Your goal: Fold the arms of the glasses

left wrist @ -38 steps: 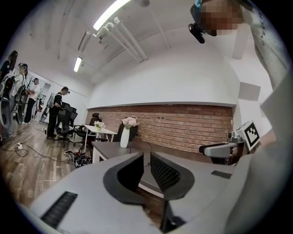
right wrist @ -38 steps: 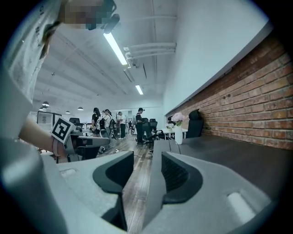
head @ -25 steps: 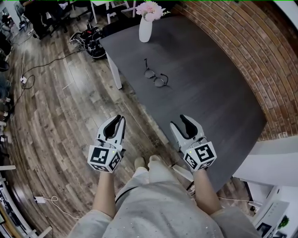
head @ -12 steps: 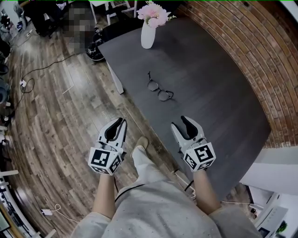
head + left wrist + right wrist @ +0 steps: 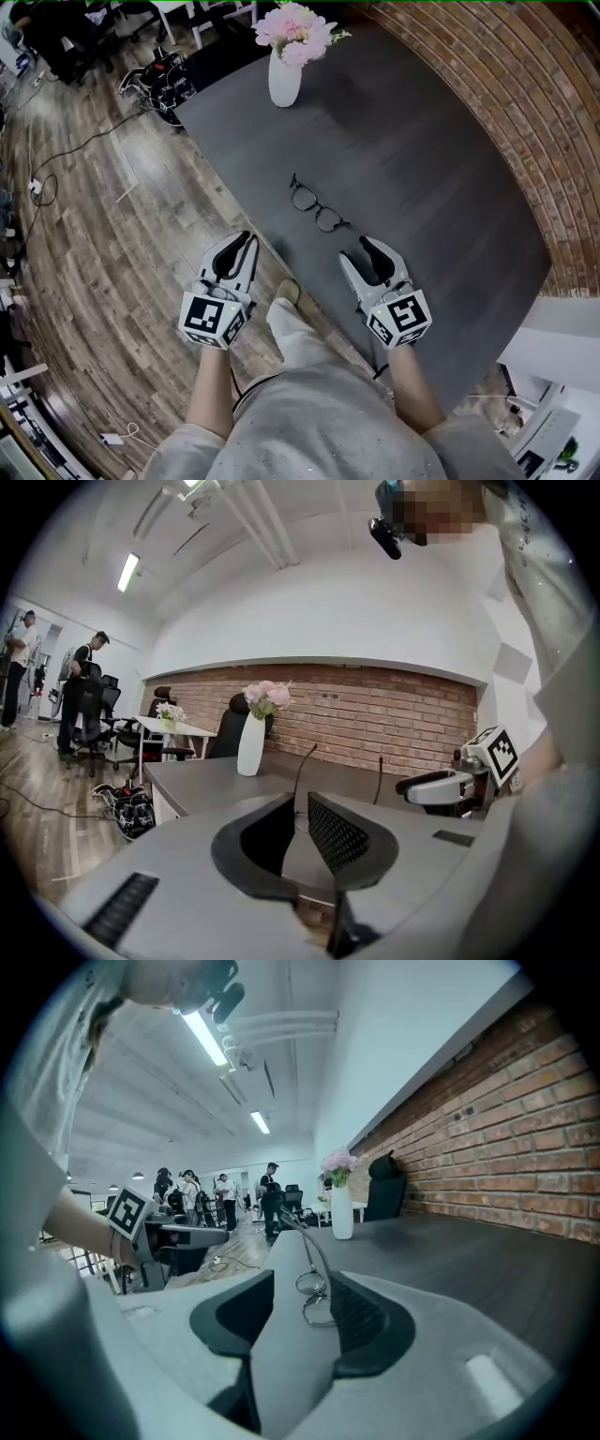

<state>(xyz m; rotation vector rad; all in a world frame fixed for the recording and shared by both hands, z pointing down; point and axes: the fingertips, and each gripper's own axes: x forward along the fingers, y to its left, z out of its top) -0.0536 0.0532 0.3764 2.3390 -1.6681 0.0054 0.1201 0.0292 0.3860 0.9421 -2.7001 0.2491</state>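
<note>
On table [image 5: 450, 187] beyond right claw [image 5: 359, 251], unfolded glasses [image 5: 314, 208].

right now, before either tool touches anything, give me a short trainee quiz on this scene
1. True or false: the left tool is shut on the thin black round-lens glasses.
2. Where do the glasses lie? A) on the dark grey table, nearer the right tool; B) in an open case; C) between the left tool's jaws.
3. Fill in: the glasses' arms are ___ (folded or unfolded).

Key: 1. False; both tools are open and empty. 2. A. 3. Unfolded; they stick up from the frame.
</note>
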